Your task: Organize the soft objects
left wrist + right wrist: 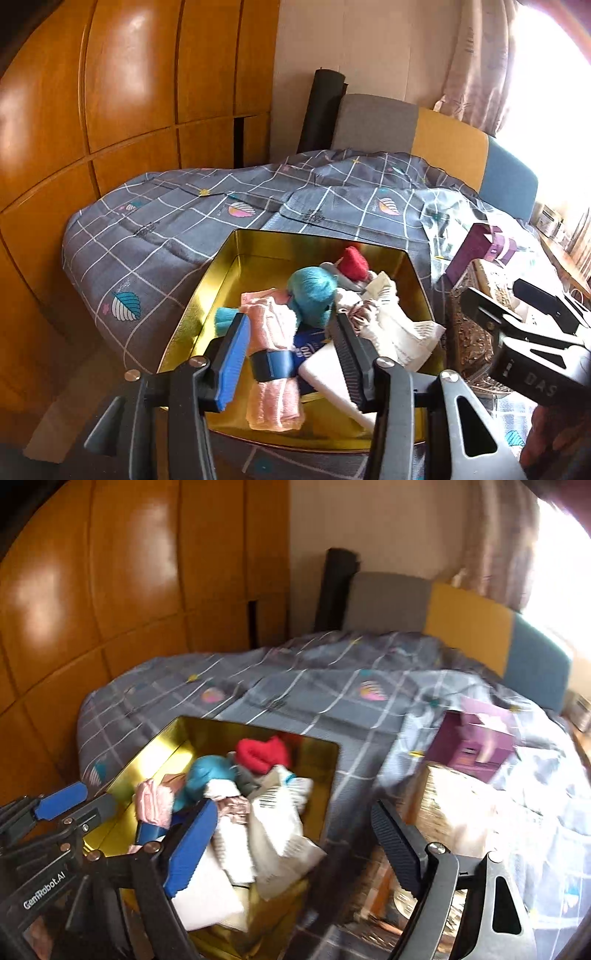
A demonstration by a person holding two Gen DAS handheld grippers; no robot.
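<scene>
L gripper (291, 354) jaws part open over pink towel (275, 354) in gold tin (221, 280), not pinching it. R gripper (299, 845) wide, empty, near tin's right edge. Tin sits on bed (177, 221).

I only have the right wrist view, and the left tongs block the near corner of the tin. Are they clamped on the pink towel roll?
Observer: No. In the left wrist view the pink towel roll lies in the tin between the open left tongs. The pads do not seem to press it.
Operator: Is it tied or loose?
Observer: Tied. A dark band wraps its middle.
Operator: Any room beside it?
Observer: Yes, the tin floor to the picture's left of the roll is bare.
</scene>
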